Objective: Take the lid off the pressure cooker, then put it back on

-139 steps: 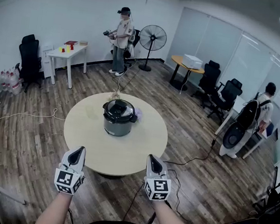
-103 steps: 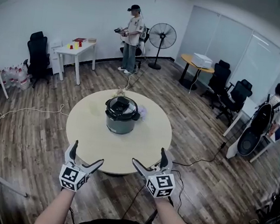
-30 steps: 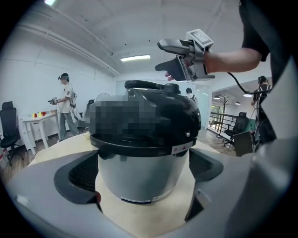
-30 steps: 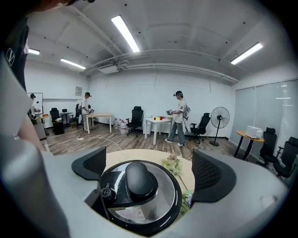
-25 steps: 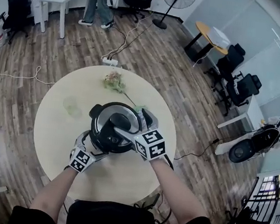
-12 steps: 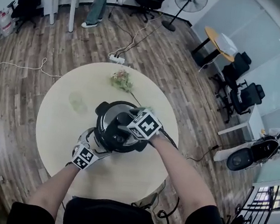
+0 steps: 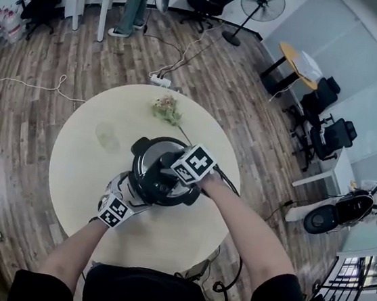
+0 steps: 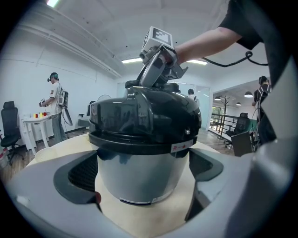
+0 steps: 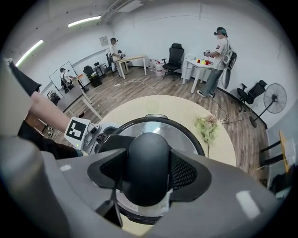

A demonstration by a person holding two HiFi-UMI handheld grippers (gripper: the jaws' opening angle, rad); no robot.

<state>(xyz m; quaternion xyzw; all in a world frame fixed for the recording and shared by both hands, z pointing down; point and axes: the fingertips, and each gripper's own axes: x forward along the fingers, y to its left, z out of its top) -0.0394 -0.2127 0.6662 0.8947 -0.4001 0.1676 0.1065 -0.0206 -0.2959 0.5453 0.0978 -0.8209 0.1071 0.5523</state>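
A pressure cooker [image 7: 144, 187] with a black lid [image 8: 144, 121] stands in the middle of the round table [image 7: 81, 188]. My right gripper [image 7: 175, 173] points steeply down onto the lid. Its jaws are closing and its pads press both sides of the black lid handle [image 9: 149, 167]. From the side, the right gripper [image 8: 142, 86] stands on top of the lid. My left gripper [image 8: 144, 186] stays low at the cooker's near-left side [image 7: 123, 196], open, with the steel body [image 8: 139, 176] right in front of the spread jaws. Whether they touch it is unclear.
A dried flower sprig [image 7: 166, 108] and a clear glass [image 7: 105, 135] lie on the table's far half. A black cable [image 7: 229, 182] runs off the right edge. A person [image 9: 219, 51] stands by a white desk farther off, with office chairs and a fan around the room.
My right gripper tipped downward onto the lid and its jaws came in from wide open onto the handle. The left gripper stayed by the cooker's side.
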